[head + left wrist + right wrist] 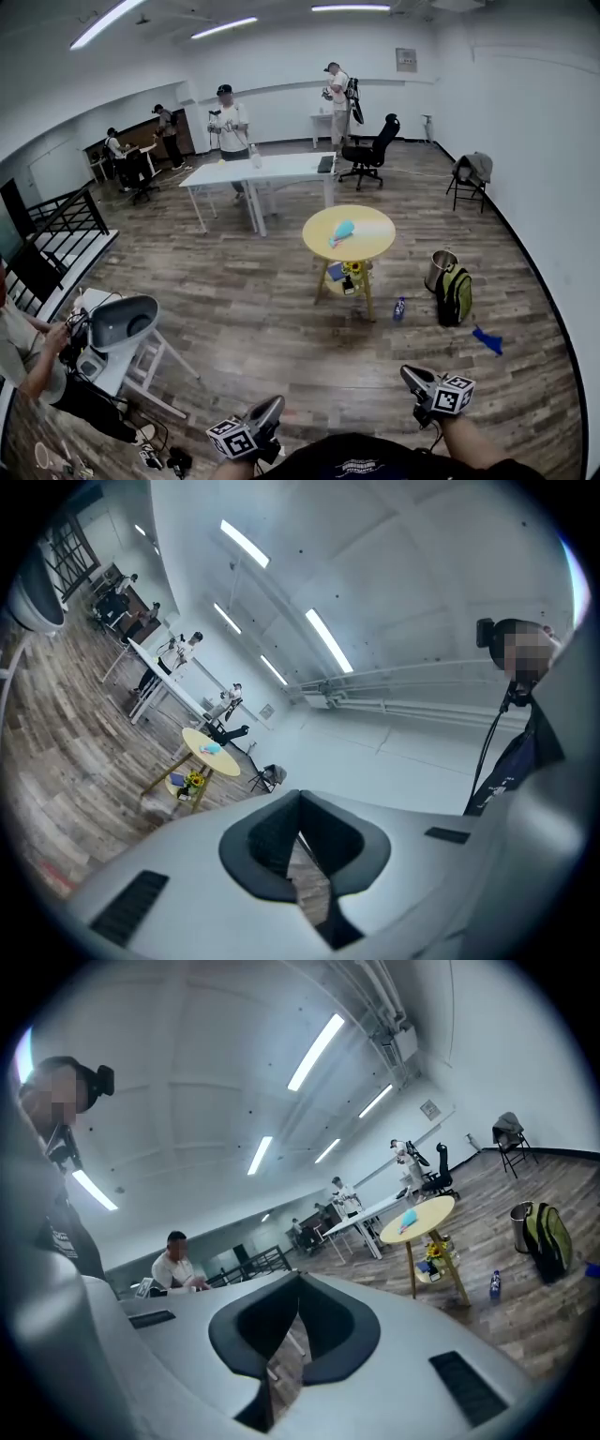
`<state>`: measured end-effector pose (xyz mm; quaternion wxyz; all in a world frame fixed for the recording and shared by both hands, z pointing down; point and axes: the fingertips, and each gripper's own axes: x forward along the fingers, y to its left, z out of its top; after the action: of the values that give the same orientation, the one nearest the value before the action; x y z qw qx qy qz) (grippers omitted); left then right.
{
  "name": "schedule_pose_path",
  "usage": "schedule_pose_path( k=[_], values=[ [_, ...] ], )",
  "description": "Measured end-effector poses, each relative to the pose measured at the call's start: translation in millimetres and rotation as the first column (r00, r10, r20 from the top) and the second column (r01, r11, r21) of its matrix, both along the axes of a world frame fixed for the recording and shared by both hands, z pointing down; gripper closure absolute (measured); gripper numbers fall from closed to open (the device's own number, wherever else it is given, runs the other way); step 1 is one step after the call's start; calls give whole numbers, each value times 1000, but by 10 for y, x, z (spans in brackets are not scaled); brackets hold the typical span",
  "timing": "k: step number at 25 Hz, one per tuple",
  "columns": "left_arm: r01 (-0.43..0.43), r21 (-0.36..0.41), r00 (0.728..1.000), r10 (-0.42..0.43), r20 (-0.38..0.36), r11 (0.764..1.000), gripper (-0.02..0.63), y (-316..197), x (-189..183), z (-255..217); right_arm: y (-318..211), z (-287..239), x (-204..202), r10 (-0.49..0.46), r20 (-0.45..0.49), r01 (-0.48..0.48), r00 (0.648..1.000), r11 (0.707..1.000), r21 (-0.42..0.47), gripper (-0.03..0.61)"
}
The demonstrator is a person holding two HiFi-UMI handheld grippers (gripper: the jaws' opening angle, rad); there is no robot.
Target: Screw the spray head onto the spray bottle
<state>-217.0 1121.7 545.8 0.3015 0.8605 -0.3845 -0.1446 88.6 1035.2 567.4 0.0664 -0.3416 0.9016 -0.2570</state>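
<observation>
Floor (234, 300): wood planks, spreading out ahead of both claws.
White table (272, 171): long, far ahead of the claws, beyond the yellow one.
Yellow table (375, 234): round, well ahead, roughly between the lines of the two claws.
Backpack (455, 293): green, on the floor ahead of the right claw, just beside a metal bin (439, 270).
Left claw (272, 408): jaws together, nothing between them.
Right claw (410, 375): jaws together, likewise empty.
Spray bottle: likely the pale blue thing (342, 232) lying on the yellow table, well apart from both claws and too small to be sure. A small bottle (398, 308) stands on the floor near that table's leg.
Handling: probably light, thin plastic that is slick and yields if squeezed. Take the body mid-height and the spray head by its collar.
Writing: none readable. The claws' cubes carry only square markers.
</observation>
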Motion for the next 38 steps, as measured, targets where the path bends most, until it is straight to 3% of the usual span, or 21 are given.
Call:
schedule_pose_path(
  k=[6,12,15,21,26,31,38],
  values=[
    [-41,-7,999,41,22,999,589,-657,673,117,-626,55,580,-4,-4,4,1000,1000,3,548],
    [-75,-38,997,75,11,996,589,-1332,860,304,-1058,348,904,34,-40,-36,999,998,-42,548],
    [-125,-36,992,124,-10,992,589,-1790,837,396,-1364,394,879,70,-65,-73,995,996,-44,548],
    [-213,-3,977,212,-30,977,589,-3021,205,202,-2312,36,492,206,-79,-207,975,978,-1,545],
    [-284,38,959,285,-17,958,589,-4088,-493,104,-3172,-56,-164,276,-79,-275,958,961,34,545],
    [-311,39,949,312,-34,950,589,-4813,-903,274,-3873,6,-831,226,-104,-225,969,974,25,541],
    [-238,-71,970,234,-68,969,590,-5374,-1256,729,-4823,294,-1093,170,-95,-173,981,985,-23,531]
  ],
)
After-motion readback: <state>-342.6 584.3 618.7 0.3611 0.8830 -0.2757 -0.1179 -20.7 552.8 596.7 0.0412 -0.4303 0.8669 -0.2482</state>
